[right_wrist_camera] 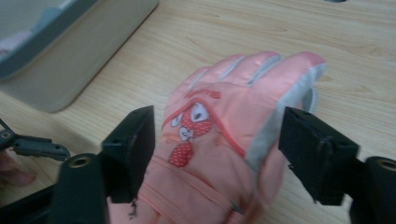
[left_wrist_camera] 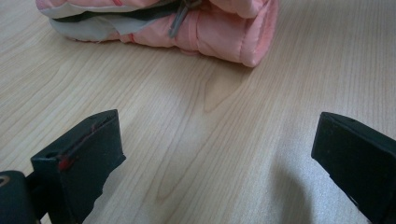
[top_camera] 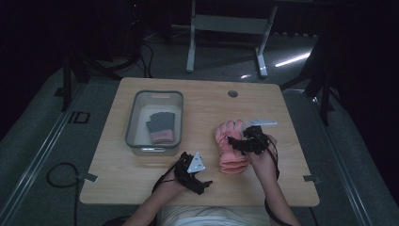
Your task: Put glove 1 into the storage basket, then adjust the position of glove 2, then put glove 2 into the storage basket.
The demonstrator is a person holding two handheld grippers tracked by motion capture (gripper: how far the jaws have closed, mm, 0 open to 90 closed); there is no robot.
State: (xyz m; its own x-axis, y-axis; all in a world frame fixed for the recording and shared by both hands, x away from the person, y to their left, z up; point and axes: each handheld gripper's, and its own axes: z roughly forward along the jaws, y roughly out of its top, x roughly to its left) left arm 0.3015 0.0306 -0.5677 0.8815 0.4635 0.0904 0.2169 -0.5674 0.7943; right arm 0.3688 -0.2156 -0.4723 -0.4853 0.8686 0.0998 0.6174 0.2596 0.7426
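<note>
Altogether two grippers, one bin and what looks like two pairs of gloves share the wooden tabletop (top_camera: 141, 179). One pink ski glove (top_camera: 229, 146) lies right of the middle, fingers pointing toward the far edge and cuff toward the near edge; in the high view a second pink layer shows under it at the cuff, so it appears to be a stacked pair, though I cannot tell for sure. In the right gripper view the top glove (right_wrist_camera: 210, 140) shows four finger tips, a grey side panel and one red cartoon patch on its back.

Over the glove's right side hangs the right gripper (top_camera: 249, 140), with its jaws spread wide on either side of the glove's back, in line with the patch. Whether the left jaw brushes the fabric I cannot tell, and the right jaw stands clear of the grey side, so nothing is clamped.

Near the front edge, left of the glove's cuff, rests the left gripper (top_camera: 200, 183), its two jaws wide apart over bare wood, the pink cuff (left_wrist_camera: 187, 28) well ahead of them.

Toward the far left corner stands the single grey bin (top_camera: 131, 120). Inside it lie grey knit gloves with pink cuffs (top_camera: 161, 127), seemingly two, stacked.
</note>
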